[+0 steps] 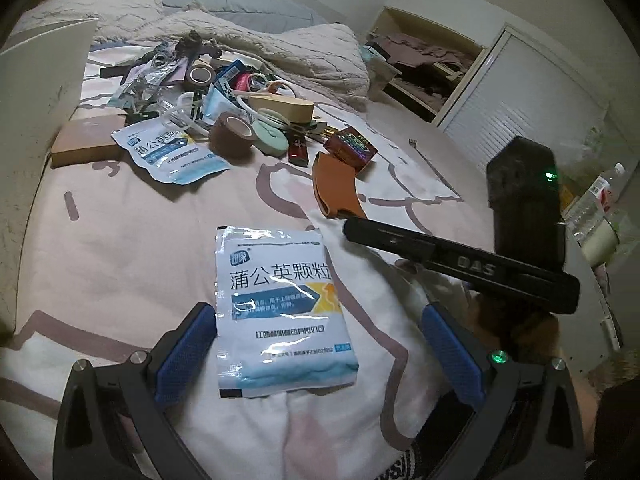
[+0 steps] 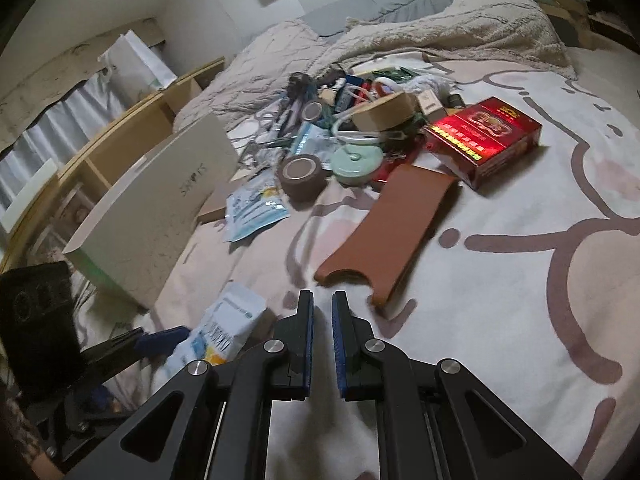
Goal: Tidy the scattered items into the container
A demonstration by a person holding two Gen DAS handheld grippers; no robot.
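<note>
You are working on a bed (image 1: pixel 120 240) with a pink-and-white cartoon sheet, a rumpled blanket behind and an open wardrobe at the upper right of the left wrist view. Your left gripper (image 1: pixel 316 344) stands wide open, its blue pads either side of a white-and-blue medicine sachet (image 1: pixel 280 312) lying flat low in the frame; the pads do not press it, so it looks lined up for a pinch. Your right gripper (image 2: pixel 322 340) is nearly shut with nothing between its fingers, hovering over bare sheet just short of the brown leather sleeve (image 2: pixel 388 236). The white container (image 2: pixel 156 208) stands open-sided at the left of the right wrist view, close to the clutter so carries stay short. The pile (image 1: pixel 224 104) of tape rolls, cords and packets, with a red box (image 2: pixel 484 140) at its edge, remains outside it: most of the tidying lies ahead.
</note>
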